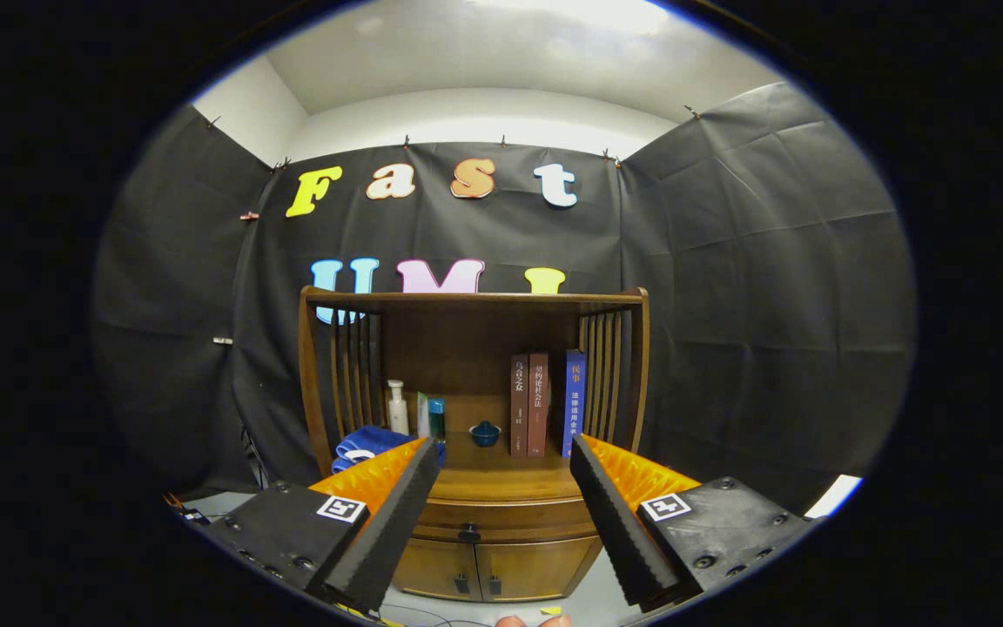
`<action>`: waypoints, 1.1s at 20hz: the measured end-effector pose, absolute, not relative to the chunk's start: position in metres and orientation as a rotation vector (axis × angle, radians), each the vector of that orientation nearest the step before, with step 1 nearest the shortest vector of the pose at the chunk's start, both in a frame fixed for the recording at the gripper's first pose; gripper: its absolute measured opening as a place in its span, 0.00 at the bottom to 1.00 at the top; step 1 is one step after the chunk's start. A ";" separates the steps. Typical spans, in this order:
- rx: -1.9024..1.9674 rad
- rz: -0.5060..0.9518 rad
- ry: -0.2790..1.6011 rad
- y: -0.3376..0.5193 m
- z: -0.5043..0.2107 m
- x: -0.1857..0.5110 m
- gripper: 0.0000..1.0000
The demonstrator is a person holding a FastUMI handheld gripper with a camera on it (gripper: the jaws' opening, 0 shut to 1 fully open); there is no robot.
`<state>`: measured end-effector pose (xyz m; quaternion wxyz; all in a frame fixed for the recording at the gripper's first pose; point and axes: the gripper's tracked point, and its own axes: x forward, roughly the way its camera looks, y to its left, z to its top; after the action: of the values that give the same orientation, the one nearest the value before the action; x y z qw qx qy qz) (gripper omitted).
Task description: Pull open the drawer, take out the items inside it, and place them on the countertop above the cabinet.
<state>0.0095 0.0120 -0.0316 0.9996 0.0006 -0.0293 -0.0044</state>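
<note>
Black-cloth booth w/ a wooden cabinet [473, 383] at centre. Its worktop [501, 477] carries a blue towel [362, 442], white pump bottle [397, 407], small blue bowl [485, 433] and three upright books [547, 403]. Drawer [501, 521] sits closed below the worktop, dark knob [468, 532] mid-front, two doors under it. Claw [501, 514] spread wide, empty, well short of the drawer, knob betw. its fingers.
</note>
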 end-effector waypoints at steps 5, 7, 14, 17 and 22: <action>0.020 0.005 -0.113 0.020 -0.075 0.031 0.99; -0.007 0.008 -0.094 0.022 -0.101 0.044 0.99; 0.052 -0.051 -0.014 0.019 -0.216 0.089 0.99; 0.048 -0.052 0.054 0.023 -0.263 0.109 0.99; 0.024 -0.008 0.146 0.041 -0.315 0.147 1.00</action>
<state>0.1473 0.0414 -0.3147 0.9973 0.0118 0.0730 -0.0038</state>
